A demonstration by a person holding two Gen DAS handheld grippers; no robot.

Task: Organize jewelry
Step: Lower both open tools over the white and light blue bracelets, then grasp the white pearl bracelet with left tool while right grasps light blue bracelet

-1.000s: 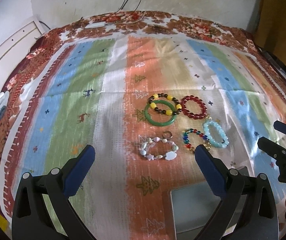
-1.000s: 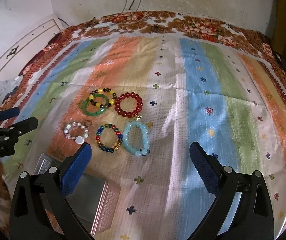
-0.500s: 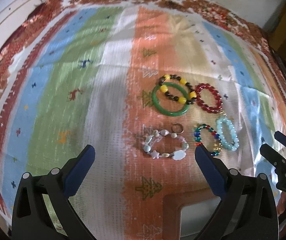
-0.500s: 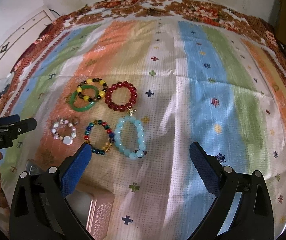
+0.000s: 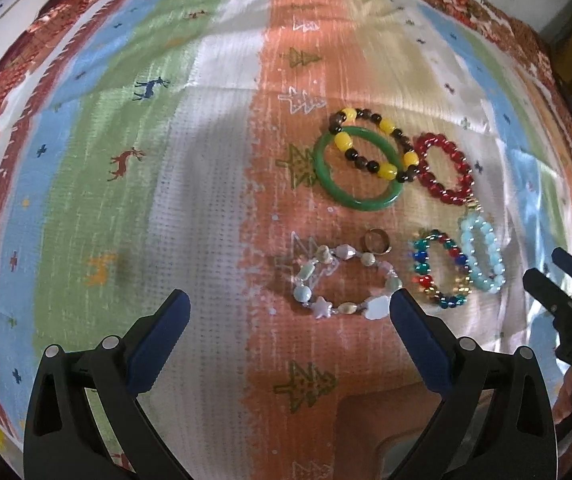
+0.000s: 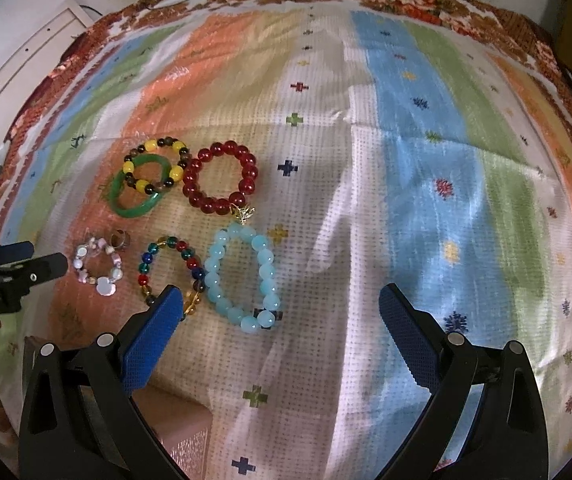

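Note:
Several bracelets lie on a striped cloth: a green bangle (image 5: 355,170) (image 6: 136,192) under a yellow-and-dark bead bracelet (image 5: 373,142), a red bead bracelet (image 5: 443,170) (image 6: 220,178), a multicolour bead bracelet (image 5: 439,268) (image 6: 168,272), a light blue bead bracelet (image 5: 481,258) (image 6: 242,280), a pale shell bracelet (image 5: 345,284) (image 6: 98,266) and a small ring (image 5: 375,240). My left gripper (image 5: 289,308) is open, just short of the shell bracelet. My right gripper (image 6: 278,308) is open, low over the blue bracelet.
A pink box (image 5: 389,432) (image 6: 182,432) lies at the near edge, partly hidden by the fingers. The right gripper shows at the right edge of the left wrist view (image 5: 565,292). A white cabinet (image 6: 14,76) stands far left.
Both grippers have moved forward and down toward the jewelry, which looms larger. The jaws stayed open. The jewelry has not moved.

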